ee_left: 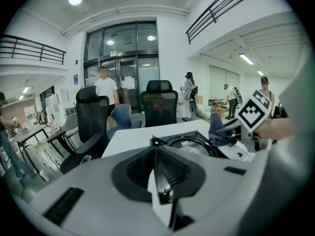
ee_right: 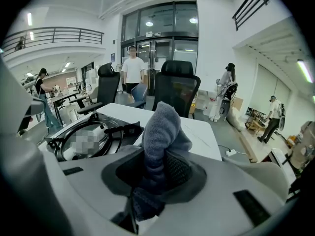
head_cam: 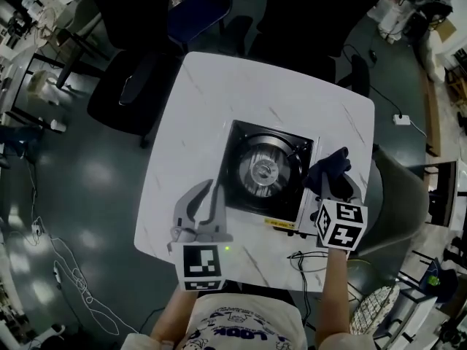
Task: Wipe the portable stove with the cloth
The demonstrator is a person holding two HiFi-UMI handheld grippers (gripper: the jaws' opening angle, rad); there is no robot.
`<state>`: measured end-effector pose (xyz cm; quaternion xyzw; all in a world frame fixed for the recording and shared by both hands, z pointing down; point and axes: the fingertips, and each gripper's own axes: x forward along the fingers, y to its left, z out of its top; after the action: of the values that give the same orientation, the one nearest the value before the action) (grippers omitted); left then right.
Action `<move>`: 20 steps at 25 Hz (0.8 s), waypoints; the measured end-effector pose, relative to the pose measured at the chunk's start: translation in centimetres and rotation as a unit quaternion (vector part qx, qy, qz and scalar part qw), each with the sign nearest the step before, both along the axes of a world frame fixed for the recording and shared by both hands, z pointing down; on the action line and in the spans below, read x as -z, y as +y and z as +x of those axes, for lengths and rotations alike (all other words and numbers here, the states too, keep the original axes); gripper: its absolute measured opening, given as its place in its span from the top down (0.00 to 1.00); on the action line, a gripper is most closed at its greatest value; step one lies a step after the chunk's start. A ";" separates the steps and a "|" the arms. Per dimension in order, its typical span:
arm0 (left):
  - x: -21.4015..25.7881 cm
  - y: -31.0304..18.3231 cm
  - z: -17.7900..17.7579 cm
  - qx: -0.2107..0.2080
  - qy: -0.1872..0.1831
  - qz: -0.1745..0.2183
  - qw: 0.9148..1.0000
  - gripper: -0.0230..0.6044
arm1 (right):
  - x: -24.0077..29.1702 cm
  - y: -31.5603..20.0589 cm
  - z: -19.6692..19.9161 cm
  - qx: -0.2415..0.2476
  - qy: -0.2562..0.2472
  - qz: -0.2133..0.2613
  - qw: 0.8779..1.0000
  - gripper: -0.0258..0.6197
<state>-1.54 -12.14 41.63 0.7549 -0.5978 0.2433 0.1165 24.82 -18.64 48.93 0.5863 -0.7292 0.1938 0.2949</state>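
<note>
Right hand-held gripper (ee_right: 158, 178) is clenched on the dark cloth (ee_right: 162, 127) at the portable stove's (head_cam: 266, 172) right edge on the table (head_cam: 219, 100). The left hand-held gripper (ee_left: 161, 183) is closed and empty. The cloth could be snagged on the pan supports (ee_right: 110, 128), and the unbraced stove dragged.

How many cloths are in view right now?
1. The cloth is clamped in the right gripper, by the stove's right side. No other shows on the table; the grippers may hide a little.
</note>
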 end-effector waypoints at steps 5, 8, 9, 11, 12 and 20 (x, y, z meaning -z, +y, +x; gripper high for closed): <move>0.0 0.7 -0.8 -0.012 0.003 -0.006 1.000 0.89 | -0.2 2.1 -0.2 -0.014 0.008 -0.008 1.000 0.79; 0.1 0.8 -1.2 -0.021 0.005 -0.008 1.000 0.89 | -0.1 3.1 -0.3 -0.021 0.013 -0.013 1.000 0.79; 0.2 0.8 -1.3 -0.023 0.007 -0.009 1.000 0.89 | -0.1 3.4 -0.4 -0.024 0.015 -0.014 0.999 0.79; 0.4 0.8 -1.4 -0.028 0.011 -0.010 0.999 0.89 | 0.0 4.0 -0.5 -0.027 0.021 -0.017 0.999 0.79; 0.4 0.8 -1.5 -0.034 0.010 -0.010 0.999 0.89 | 0.0 4.4 -0.6 -0.029 0.024 -0.019 0.999 0.79; 0.6 0.9 -1.8 -0.069 0.015 -0.009 0.997 0.89 | -0.2 7.6 -0.6 -0.057 0.052 -0.031 0.997 0.79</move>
<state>-3.32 -11.21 41.03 0.7969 -0.5402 0.2446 0.1153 24.17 -11.01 49.10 0.6266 -0.6719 0.2023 0.3391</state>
